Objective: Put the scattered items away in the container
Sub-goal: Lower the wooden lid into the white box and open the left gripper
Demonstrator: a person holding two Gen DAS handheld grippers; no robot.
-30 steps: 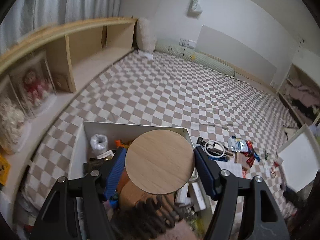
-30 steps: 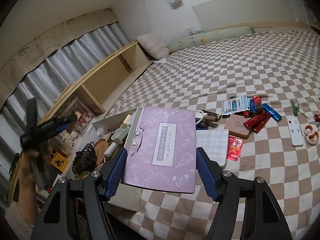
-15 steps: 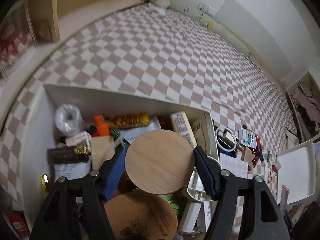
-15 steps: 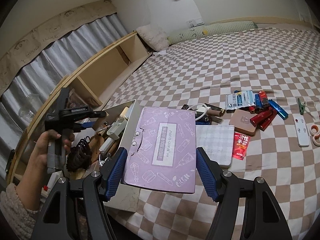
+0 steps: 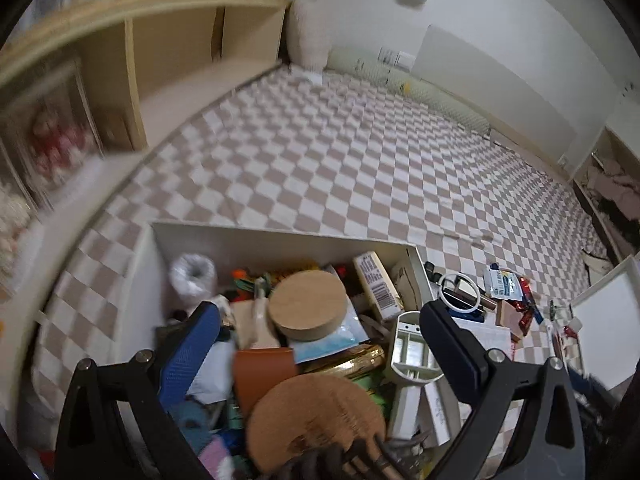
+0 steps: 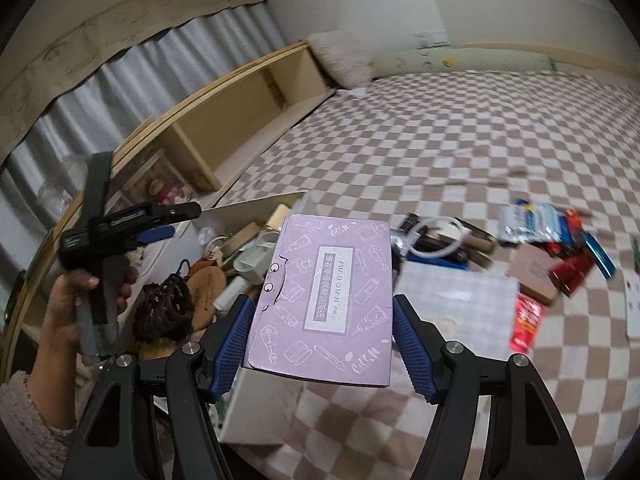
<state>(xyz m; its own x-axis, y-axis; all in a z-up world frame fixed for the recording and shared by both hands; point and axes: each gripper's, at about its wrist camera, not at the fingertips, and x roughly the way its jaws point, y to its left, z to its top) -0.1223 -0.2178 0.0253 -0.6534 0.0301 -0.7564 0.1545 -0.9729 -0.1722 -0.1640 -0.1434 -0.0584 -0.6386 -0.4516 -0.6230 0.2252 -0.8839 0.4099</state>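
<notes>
Releasing the wooden disc [image 5: 307, 305] into the box [image 5: 280, 240], our left gripper [image 5: 320, 334] has just been opening wide, nothing between its jaws. Our right gripper [image 6: 322, 342] is clamping the purple box [image 6: 326, 300] near the rim; we are judging it needs a level, central drop.

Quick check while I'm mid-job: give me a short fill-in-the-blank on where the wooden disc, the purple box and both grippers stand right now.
1. The round wooden disc lies inside the white ____.
2. The right gripper is closed on a ____ box.
3. The left gripper has just been opening; its jaws now hold ____.
4. The red lighters lie on the ____ blanket.

Missing words: container; purple; nothing; checkered
</notes>
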